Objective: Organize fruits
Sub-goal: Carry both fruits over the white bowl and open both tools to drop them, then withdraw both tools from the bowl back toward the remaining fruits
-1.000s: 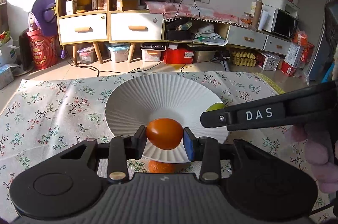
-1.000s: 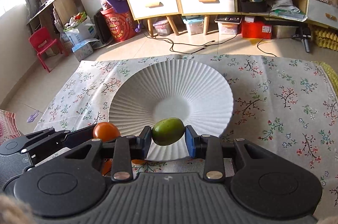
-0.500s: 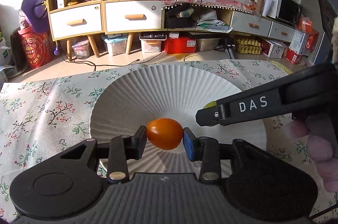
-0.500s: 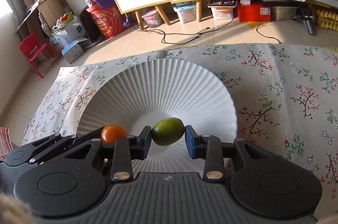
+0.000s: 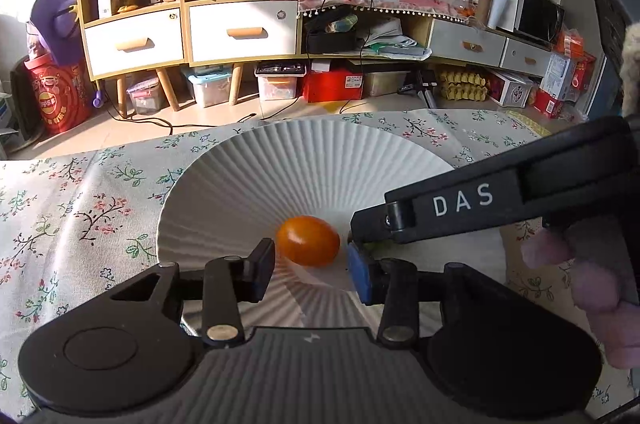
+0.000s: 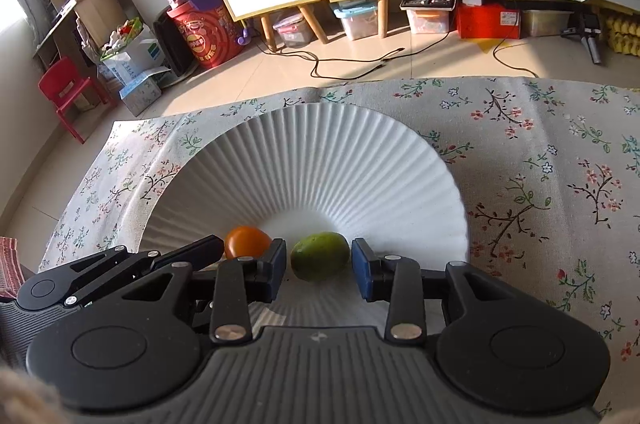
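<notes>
A white ribbed plate (image 5: 304, 168) (image 6: 320, 160) lies on the floral tablecloth. An orange fruit (image 5: 308, 241) rests near the plate's centre, between the parted fingers of my left gripper (image 5: 311, 270), which is open. It also shows in the right wrist view (image 6: 246, 241). A green fruit (image 6: 319, 255) rests on the plate between the parted fingers of my right gripper (image 6: 319, 274), which is open. The right gripper's black side, marked DAS (image 5: 464, 202), crosses the left wrist view and hides the green fruit there.
The floral tablecloth (image 6: 560, 192) covers the table around the plate. Beyond the table's far edge stand wooden drawer cabinets (image 5: 192, 32), storage boxes, a red barrel (image 6: 206, 38) and a red chair (image 6: 66, 92).
Both grippers moved forward over the plate and lowered. Each opened and let go of its fruit, so the orange and green fruits now rest on the plate.
</notes>
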`<state>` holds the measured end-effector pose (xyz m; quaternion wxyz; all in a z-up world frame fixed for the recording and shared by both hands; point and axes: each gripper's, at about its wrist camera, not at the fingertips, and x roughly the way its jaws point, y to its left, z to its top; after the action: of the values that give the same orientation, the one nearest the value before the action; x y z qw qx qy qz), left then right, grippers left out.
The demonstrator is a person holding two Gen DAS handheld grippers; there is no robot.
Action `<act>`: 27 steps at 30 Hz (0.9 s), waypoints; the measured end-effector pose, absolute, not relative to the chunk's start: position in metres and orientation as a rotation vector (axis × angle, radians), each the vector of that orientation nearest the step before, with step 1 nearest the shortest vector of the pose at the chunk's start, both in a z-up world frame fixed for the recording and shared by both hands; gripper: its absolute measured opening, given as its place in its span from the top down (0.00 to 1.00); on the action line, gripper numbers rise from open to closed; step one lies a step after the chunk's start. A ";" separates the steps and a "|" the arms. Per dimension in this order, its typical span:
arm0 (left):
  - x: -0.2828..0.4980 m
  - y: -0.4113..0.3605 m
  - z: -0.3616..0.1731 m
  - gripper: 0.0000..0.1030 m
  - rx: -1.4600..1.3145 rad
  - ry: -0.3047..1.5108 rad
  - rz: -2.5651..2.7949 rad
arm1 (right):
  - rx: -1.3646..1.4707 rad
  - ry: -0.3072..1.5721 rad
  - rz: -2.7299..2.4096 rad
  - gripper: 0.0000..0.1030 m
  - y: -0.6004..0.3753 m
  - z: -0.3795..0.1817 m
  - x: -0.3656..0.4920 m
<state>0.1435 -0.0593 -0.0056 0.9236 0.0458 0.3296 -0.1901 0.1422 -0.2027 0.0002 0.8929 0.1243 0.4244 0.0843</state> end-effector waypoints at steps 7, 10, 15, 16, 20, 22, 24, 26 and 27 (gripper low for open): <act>0.132 -0.056 0.004 0.31 0.110 0.667 -0.385 | 0.262 0.853 0.167 0.40 -0.208 0.011 0.129; 0.126 -0.054 0.008 0.25 0.121 0.667 -0.380 | 0.253 0.848 0.163 0.34 -0.208 0.017 0.122; 0.113 -0.049 0.015 0.19 0.139 0.675 -0.387 | 0.245 0.834 0.158 0.27 -0.210 0.027 0.109; 0.111 -0.049 0.016 0.18 0.144 0.678 -0.390 | 0.242 0.832 0.156 0.26 -0.210 0.029 0.106; 0.098 -0.045 0.022 0.13 0.155 0.673 -0.400 | 0.240 0.829 0.149 0.20 -0.211 0.032 0.096; 0.093 -0.042 0.023 0.11 0.148 0.673 -0.402 | 0.240 0.830 0.150 0.19 -0.212 0.033 0.090; 0.088 -0.038 0.024 0.09 0.143 0.675 -0.405 | 0.236 0.832 0.153 0.18 -0.212 0.033 0.083; 0.084 -0.035 0.025 0.07 0.150 0.675 -0.404 | 0.230 0.832 0.158 0.16 -0.211 0.033 0.078; 0.081 -0.034 0.025 0.06 0.155 0.673 -0.403 | 0.229 0.832 0.162 0.15 -0.210 0.033 0.075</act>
<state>0.0808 -0.0340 0.0254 0.9210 0.0754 0.3278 -0.1964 0.0752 -0.2102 0.0326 0.9053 0.1106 0.4026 0.0783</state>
